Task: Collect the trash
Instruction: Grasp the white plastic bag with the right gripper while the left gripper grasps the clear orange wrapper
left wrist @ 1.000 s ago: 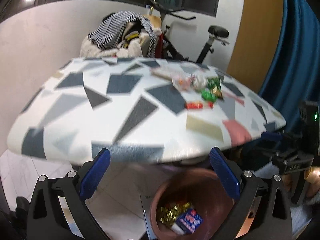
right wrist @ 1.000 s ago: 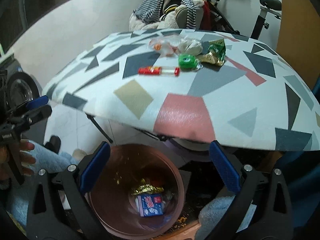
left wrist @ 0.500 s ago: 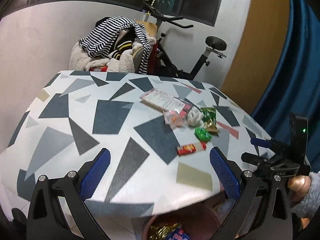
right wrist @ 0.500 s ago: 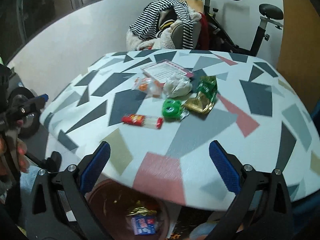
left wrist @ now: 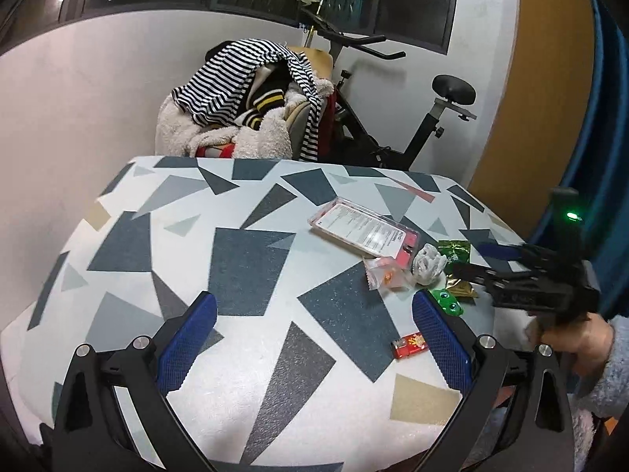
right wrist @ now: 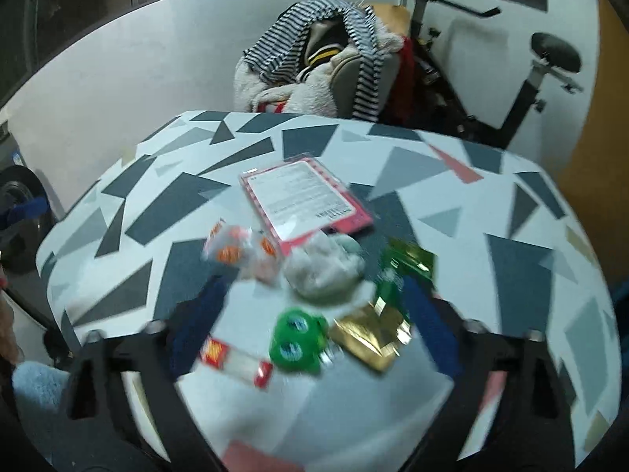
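The left gripper (left wrist: 314, 338) has its blue-padded jaws spread wide with nothing between them, low in the left wrist frame over the patterned table (left wrist: 243, 259). The right gripper (right wrist: 314, 322) is likewise released and carrying nothing, though its view is blurred. Between its blue fingers, in the lower middle of the frame, lie a green wrapper (right wrist: 297, 342) and a gold foil packet (right wrist: 371, 336) just beside it. A red-ended tube wrapper (right wrist: 236, 362) sits at lower left of the green wrapper, close to the left finger. Above these, near the frame's centre, rests a crumpled white tissue (right wrist: 324, 269), with a clear orange-printed wrapper (right wrist: 236, 249) to its left and a green foil pack (right wrist: 411, 261) to its right. A pink-edged flat package (right wrist: 304, 198) lies beyond them, touching the tissue. Behind the table, in the upper middle, a chair piled with striped clothes (right wrist: 314, 63) stands next to an exercise bike (right wrist: 542, 67).
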Available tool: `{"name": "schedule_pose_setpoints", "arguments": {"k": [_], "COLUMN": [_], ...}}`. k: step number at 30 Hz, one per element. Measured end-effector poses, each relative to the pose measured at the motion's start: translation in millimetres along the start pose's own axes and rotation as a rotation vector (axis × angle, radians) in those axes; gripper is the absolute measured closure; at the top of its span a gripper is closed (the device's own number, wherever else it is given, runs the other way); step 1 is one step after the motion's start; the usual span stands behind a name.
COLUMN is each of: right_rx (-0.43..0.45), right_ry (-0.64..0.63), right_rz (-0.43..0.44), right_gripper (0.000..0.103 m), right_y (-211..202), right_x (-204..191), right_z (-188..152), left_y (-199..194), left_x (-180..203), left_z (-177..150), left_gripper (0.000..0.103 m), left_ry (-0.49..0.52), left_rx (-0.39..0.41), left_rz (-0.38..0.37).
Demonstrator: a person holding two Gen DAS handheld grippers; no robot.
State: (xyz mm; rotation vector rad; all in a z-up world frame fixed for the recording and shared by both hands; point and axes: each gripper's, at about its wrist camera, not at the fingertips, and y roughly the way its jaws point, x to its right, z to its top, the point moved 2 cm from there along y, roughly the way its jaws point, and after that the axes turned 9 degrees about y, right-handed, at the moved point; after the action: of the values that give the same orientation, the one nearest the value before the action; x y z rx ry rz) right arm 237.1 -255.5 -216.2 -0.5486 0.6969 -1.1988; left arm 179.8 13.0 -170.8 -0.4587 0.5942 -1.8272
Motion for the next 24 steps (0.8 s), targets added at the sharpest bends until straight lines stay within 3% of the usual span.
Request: {"name": "schedule_pose_setpoints", "arguments": {"k": [5, 10, 12, 15, 21, 24], "right_rx": [-0.053, -0.136, -0.149, -0.128, -0.011, 0.040], "right_ry": [0.153, 0.232, 0.249, 0.282, 0.245, 0.221], "right_rz": [0.068, 0.007, -0.009, 0.035, 0.129, 0.137], "right_gripper": [0.028, 0.031, 0.043, 0.053, 0.055, 0.055], "right_y": [34, 64, 66, 59, 25, 8], "right_x": [8, 12, 15, 21, 15, 12], "right_z": [18, 17, 15, 11, 11, 11], "left_y": [17, 34, 42, 53, 92, 111], "left_x": [-5, 6, 11, 13, 14, 12], "left_z": [-1, 1, 3, 4, 1, 1], "left_gripper": [0.009, 0.027, 0.031, 0.039, 0.058, 0.058], "left_ry": [-0.142, -0.167, -0.163, -0.170, -0.214, -0.278], "left_rx": [-0.037, -0.077, -0.093, -0.117, -0.181, -0.200], "left_rz": [-0.129, -0.192, -0.209, -0.229, -0.207, -0.200]}}
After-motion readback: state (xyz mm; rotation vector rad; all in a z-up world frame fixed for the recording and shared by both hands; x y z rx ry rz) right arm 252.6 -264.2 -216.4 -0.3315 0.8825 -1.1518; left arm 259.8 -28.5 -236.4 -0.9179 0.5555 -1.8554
